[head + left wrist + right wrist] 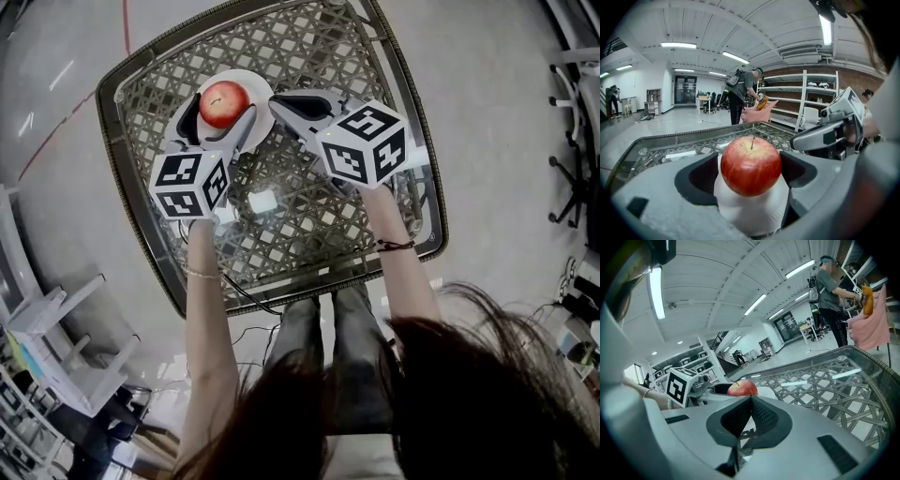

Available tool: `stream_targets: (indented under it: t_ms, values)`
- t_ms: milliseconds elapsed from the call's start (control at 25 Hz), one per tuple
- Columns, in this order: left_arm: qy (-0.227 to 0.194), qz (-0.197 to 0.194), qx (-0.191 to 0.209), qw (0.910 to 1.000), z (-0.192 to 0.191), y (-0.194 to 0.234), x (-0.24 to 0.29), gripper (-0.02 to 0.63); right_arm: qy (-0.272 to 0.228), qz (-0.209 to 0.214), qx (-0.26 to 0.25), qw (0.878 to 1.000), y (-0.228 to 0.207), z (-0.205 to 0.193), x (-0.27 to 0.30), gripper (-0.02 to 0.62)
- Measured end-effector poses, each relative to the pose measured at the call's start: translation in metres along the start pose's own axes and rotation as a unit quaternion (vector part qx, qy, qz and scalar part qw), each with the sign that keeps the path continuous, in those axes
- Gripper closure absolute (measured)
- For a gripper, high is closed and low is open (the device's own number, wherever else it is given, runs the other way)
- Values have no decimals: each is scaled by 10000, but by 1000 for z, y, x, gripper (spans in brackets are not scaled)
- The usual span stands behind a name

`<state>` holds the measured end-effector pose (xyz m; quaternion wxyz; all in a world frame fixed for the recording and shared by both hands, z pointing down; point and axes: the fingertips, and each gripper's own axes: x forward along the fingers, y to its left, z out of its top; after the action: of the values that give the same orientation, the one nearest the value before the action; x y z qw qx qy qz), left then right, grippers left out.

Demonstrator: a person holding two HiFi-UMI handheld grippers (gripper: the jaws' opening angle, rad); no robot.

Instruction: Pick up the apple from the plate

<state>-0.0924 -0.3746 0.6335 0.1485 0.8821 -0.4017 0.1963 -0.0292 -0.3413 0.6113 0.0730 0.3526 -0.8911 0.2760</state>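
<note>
Now, glossy red apple (750, 165) on plate (754, 212), left fingers (701, 180) spread around it, right fingers (764, 419) closed.

- Tabletop (309, 234): square, clear glass over a pale woven lattice, with a dark wicker rim.
- Floor (487, 75): grey and glossy, with a thin red line (126, 23) at the upper left.
- Black cable (248, 302): trails off the tabletop's near edge.
- White shelving (802, 93): stands against a brick wall.
- Standing person (743, 93): in the background, wearing a backpack, beside a pink cloth (757, 113).
- Strip lights (678, 45): lit on the white ceiling.
</note>
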Motion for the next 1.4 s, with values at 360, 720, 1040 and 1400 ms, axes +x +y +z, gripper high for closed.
stream_targets:
  t_ms: [360, 720, 1040, 1400]
  values:
    - [-52, 74, 23, 10000, 2, 2, -1, 209, -38, -51, 15, 10000, -1, 0, -2, 586]
    - [-147, 85, 26, 9999, 7, 2, -3, 209, -54, -65, 8, 10000, -2, 1, -3, 586]
    - [-303, 64, -7, 9995, 18, -2, -11, 209, -46, -48, -12, 10000, 1, 4, -5, 586]
    - [-409, 127, -187, 9989, 32, -19, -42, 210, -51, -54, -33, 10000, 17, 22, -21, 586]
